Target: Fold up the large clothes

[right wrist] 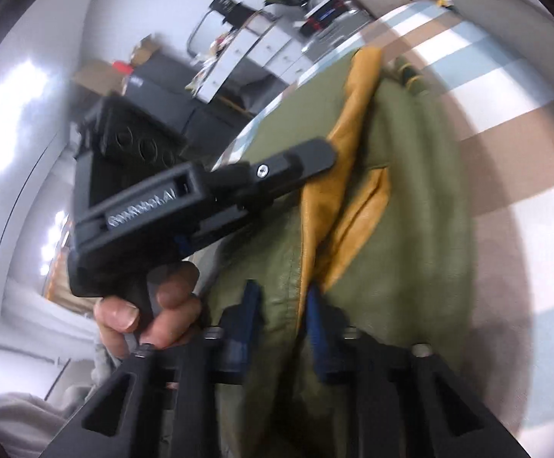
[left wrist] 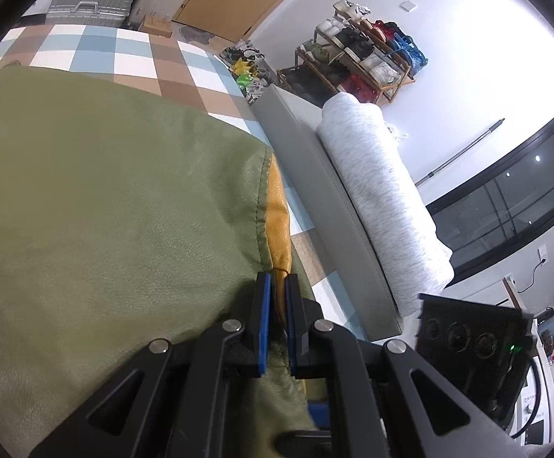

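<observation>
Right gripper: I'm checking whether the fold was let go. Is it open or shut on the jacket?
Open. The right gripper has its fingers apart, with the green jacket loose between them.

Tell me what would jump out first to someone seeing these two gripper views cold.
The big olive-green leather-look jacket with mustard-yellow lining dominates, spread over a blue, brown and white checked bedcover. The left tongs are clamped on its yellow-edged hem at lower centre of the left view. In the right view, a hand holds that black gripper at left, while the right tongs straddle a green fold, slightly parted.
</observation>
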Motion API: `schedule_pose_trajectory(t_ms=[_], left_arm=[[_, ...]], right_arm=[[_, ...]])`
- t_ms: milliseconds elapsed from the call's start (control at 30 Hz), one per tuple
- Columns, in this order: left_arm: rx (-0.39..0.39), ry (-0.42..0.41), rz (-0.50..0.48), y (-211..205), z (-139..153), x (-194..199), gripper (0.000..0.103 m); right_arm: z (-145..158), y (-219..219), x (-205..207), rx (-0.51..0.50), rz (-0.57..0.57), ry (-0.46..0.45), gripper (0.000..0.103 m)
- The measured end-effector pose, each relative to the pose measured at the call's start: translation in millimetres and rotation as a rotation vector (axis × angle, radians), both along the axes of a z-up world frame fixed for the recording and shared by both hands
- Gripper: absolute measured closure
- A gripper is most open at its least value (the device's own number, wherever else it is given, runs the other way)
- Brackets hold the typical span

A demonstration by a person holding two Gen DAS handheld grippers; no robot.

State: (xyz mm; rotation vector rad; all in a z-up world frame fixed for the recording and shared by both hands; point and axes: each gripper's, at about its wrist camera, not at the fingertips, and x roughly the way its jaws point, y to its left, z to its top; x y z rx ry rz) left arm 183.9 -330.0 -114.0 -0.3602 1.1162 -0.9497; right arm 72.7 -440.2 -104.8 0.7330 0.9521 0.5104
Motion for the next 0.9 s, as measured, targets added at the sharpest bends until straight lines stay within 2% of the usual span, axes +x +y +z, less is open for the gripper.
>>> schedule_pose_trajectory(t_ms=[67, 100, 167, 200, 233, 267, 333, 367, 433, 467, 500, 533, 567, 633, 700, 733, 800, 867, 900], left_arm=[[-0.006, 0.008, -0.002, -0.4, -0.9, 0.8, 0.101], [-0.025, 0.016, -0.008, -0.6, -0.5, 1.3, 0.101], [-0.047, 0.005, -0.013, -2.8, 6.3, -0.8, 0.101], [-0.025, -0.022, -0.007, -5.7, 8.8, -2.6, 0.101], [0.001, -0.034, -0.004, -7.6, 8.7, -3.0, 0.101], [0.023, -0.022, 0.001, -8.0, 6.8, -2.3, 0.101], [0.048, 0.023, 0.006, -3.4, 4.0, 0.4, 0.094], [0.054, 0.021, 0.019, 0.9, 5.6, -1.4, 0.089], [0.068, -0.039, 0.051, 20.4, 17.3, -10.6, 0.076], [0.08, -0.06, 0.066, 27.2, 21.4, -14.6, 0.062], [0.092, -0.102, 0.091, 39.9, 28.7, -23.1, 0.053], [0.101, -0.136, 0.104, 47.0, 32.8, -30.6, 0.051], [0.116, -0.165, 0.114, 50.4, 34.8, -36.0, 0.048], [0.192, -0.242, 0.132, 59.7, 36.7, -52.8, 0.048], [0.29, -0.322, 0.11, 60.8, 29.7, -75.1, 0.047], [0.318, -0.339, 0.099, 58.1, 24.7, -81.5, 0.047], [0.38, -0.436, 0.069, 55.2, 15.8, -103.2, 0.043], [0.396, -0.471, 0.037, 55.1, 12.7, -114.6, 0.033], [0.392, -0.469, 0.03, 56.7, 11.6, -116.3, 0.03]], right_arm=[[8.4, 4.8, -2.3, -0.036, 0.008, -0.046, 0.093], [19.6, 5.5, -9.9, -0.075, 0.002, -0.107, 0.093], [24.4, 1.6, -20.4, -0.088, -0.012, -0.154, 0.095], [20.1, 0.4, -21.4, -0.092, -0.02, -0.147, 0.095], [7.4, -0.8, -18.6, -0.106, -0.031, -0.099, 0.095], [-4.0, -1.9, -15.8, -0.104, -0.041, -0.061, 0.096], [-9.9, -2.8, -14.6, -0.095, -0.053, -0.055, 0.096], [-8.3, -2.4, -15.1, -0.099, -0.058, -0.057, 0.096], [-8.7, -4.1, -14.1, -0.088, -0.057, -0.05, 0.094], [-9.7, -6.2, -13.5, -0.076, -0.057, -0.045, 0.094], [-9.8, -8.2, -14.9, -0.068, -0.052, -0.041, 0.093], [-9.6, -10.7, -14.5, -0.055, -0.046, -0.032, 0.089], [-7.9, -13.2, -12.8, -0.04, -0.047, -0.028, 0.08], [-7.4, -17.5, -12.5, 0.002, -0.048, -0.021, 0.076], [-11.4, -18.8, -11.9, 0.06, -0.054, 0.002, 0.072], [-14.7, -19.3, -10.9, 0.081, -0.056, 0.016, 0.072], [-15.1, -16.5, -7.8, 0.087, -0.061, 0.02, 0.076], [-10.1, -12.3, -8.2, 0.059, -0.063, 0.003, 0.092], [-2.2, -14.4, -13.1, 0.069, -0.072, -0.037, 0.094]])
